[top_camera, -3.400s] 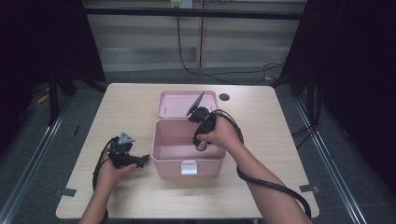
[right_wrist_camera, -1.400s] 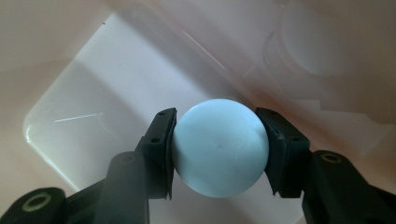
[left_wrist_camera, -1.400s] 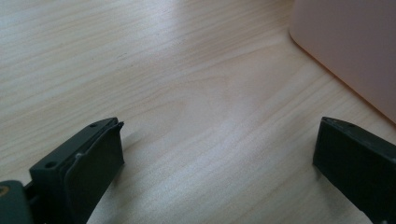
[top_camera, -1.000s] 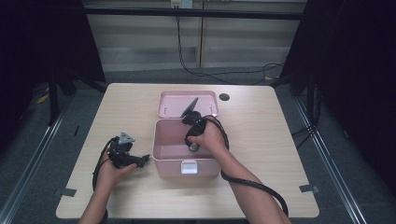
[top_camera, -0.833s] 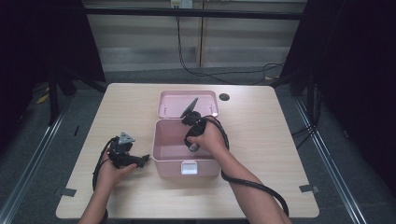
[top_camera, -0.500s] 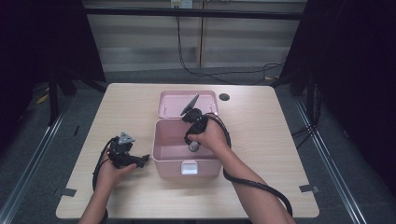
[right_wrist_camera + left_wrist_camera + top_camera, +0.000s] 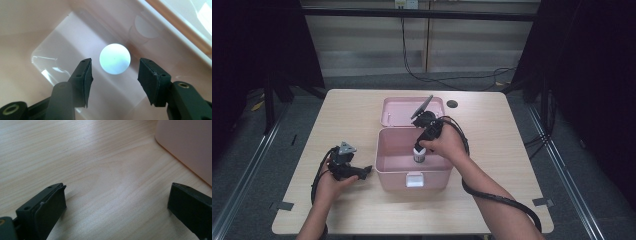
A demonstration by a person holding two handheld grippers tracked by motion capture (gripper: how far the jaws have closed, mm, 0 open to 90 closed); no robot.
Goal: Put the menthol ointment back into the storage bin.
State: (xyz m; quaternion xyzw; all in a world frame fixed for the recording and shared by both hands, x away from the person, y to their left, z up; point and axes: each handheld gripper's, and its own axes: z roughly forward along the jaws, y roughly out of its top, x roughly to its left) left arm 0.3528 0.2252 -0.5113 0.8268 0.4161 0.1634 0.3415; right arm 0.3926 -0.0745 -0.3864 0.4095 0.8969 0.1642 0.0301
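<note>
Two grippers show in the high view: the left gripper lies low on the wooden table just left of the pink box, and the right gripper points down into that box, over a small white-capped bottle that stands upright on the box floor. The bottle's label is too small to read. The pink lid lies open behind the box, and a dark round hole sits in the table beside it.

In the left gripper view the jaws stand wide apart over bare wood, with the pink box wall at the upper right.

In the right gripper view the jaws have just been opening; they stand apart either side of the bottle's round white cap, clear of it. The cap is plain, and the glossy box wall mirrors it faintly
</note>
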